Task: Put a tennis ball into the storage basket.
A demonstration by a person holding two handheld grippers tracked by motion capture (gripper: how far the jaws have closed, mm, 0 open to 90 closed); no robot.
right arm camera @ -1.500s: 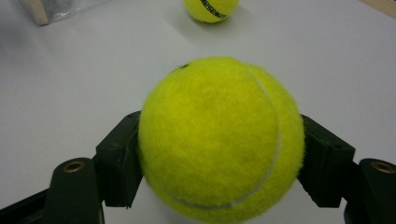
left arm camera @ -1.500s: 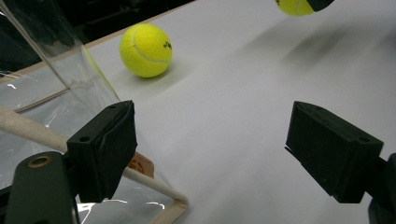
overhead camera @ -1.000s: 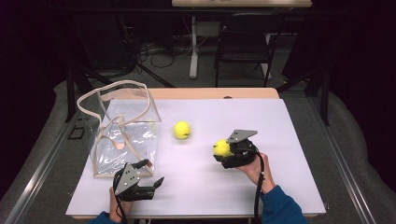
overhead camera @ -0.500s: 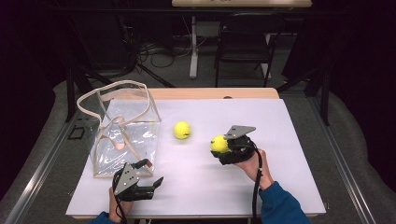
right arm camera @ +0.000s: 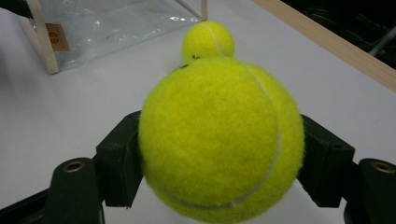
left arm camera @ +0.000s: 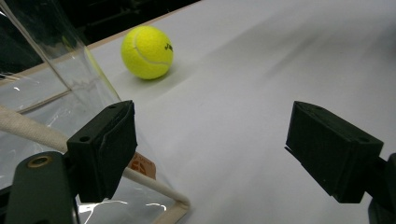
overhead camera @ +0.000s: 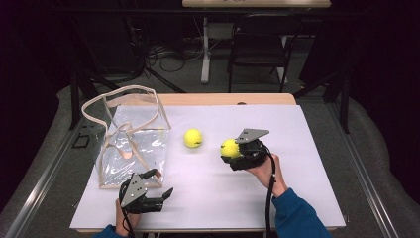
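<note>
1. Since the earlier frame, the right gripper (overhead camera: 233,151) had carried its ball (overhead camera: 230,148) slightly toward the bag (overhead camera: 132,144).
2. Left of the bag's near corner, the left gripper (overhead camera: 161,186) waited, jaws wide apart and empty.
3. The bag stood slumped; holding its mouth wide would likely help the drop.
4. Right of the bag lay a spare ball (overhead camera: 192,138), in the carry's path; passing above seemed wise.
5. Farther right, the jaws clamped the held ball firmly.

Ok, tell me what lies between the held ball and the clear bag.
A second tennis ball lies on the white table between the held ball and the clear bag, per the high view.
</note>
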